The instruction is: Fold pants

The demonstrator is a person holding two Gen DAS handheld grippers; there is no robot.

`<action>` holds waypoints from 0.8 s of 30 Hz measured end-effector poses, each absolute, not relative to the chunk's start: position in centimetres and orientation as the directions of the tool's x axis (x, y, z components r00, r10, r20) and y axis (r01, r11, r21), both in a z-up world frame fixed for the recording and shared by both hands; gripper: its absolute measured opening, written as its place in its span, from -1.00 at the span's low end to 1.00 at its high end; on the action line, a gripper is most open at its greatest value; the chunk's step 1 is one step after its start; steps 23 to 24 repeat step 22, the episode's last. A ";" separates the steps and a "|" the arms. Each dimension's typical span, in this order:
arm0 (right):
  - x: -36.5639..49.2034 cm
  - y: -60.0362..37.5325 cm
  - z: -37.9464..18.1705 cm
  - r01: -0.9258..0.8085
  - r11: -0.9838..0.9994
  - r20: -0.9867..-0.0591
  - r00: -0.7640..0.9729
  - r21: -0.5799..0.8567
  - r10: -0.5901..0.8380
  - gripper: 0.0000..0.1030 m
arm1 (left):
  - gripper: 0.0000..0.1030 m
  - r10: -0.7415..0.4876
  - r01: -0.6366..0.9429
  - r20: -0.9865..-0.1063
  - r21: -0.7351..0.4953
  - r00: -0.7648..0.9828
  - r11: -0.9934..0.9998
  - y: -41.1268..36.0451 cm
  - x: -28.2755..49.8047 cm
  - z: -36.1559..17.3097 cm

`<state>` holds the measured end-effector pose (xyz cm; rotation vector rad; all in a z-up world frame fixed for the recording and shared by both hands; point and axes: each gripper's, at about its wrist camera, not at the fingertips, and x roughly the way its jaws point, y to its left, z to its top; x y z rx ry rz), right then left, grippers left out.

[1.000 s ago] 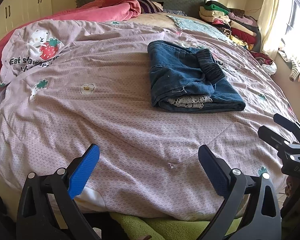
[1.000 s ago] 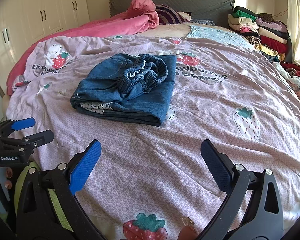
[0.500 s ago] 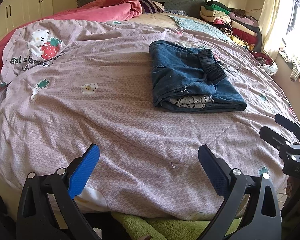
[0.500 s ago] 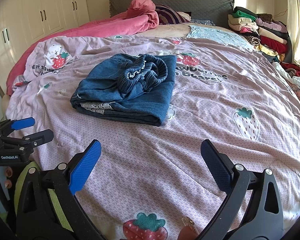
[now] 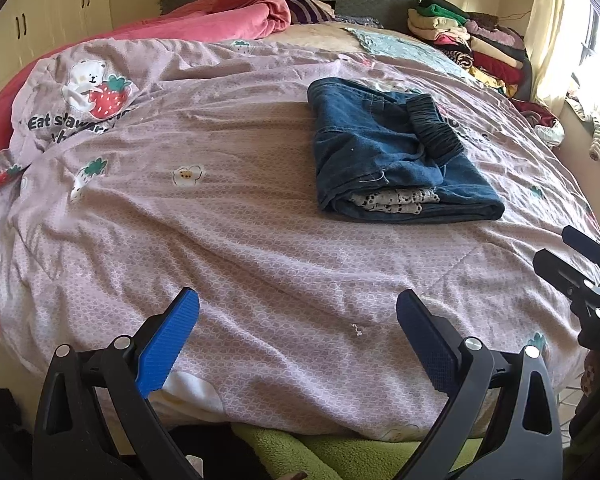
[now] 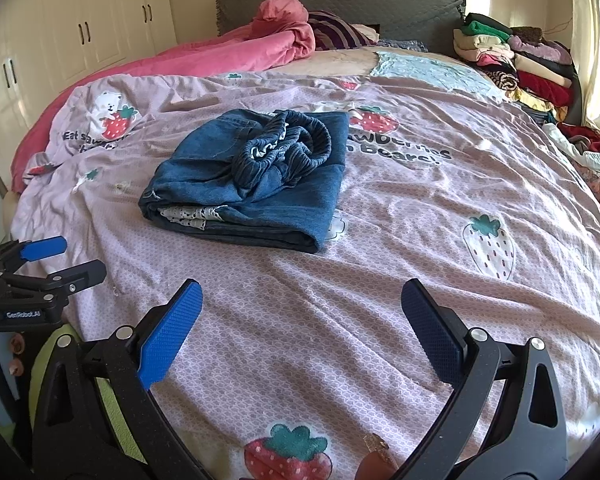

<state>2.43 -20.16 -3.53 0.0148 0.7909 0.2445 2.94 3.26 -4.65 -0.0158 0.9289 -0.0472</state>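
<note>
Blue denim pants point(image 5: 396, 160) lie folded into a compact rectangle on the pink strawberry-print quilt point(image 5: 220, 220), with the elastic waistband on top and a white lace hem showing at the near edge. They also show in the right wrist view point(image 6: 256, 180). My left gripper point(image 5: 298, 316) is open and empty, low at the near edge of the bed, well short of the pants. My right gripper point(image 6: 300, 312) is open and empty, also held back from the pants. Each gripper shows at the edge of the other's view: the right one point(image 5: 580, 264) and the left one point(image 6: 56, 258).
A pink duvet point(image 6: 236, 52) and grey headboard point(image 6: 340, 4) are at the far end. A stack of folded clothes point(image 6: 512, 56) stands at the far right. White wardrobes point(image 6: 60, 32) line the left wall. A green blanket point(image 5: 340, 452) lies below the bed's near edge.
Almost nothing has changed. The left wrist view has shifted very slightly, so the pants sit a little lower and to the right. Both grippers stay open and empty.
</note>
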 end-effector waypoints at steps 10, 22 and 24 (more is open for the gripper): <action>2.8 -21.3 -3.8 -0.179 0.977 -0.708 0.676 0.113 0.205 0.82 | 0.91 -0.143 0.069 -0.762 -0.129 0.632 0.989 4.1 2.6 -3.9; 8.7 -42.2 -5.1 0.235 0.967 -0.758 0.647 0.097 -0.081 0.83 | 0.91 0.115 -0.255 -0.818 -0.040 0.563 0.966 19.1 10.6 -5.1; 8.7 -42.2 -5.1 0.235 0.967 -0.758 0.647 0.097 -0.081 0.83 | 0.91 0.115 -0.255 -0.818 -0.040 0.563 0.966 19.1 10.6 -5.1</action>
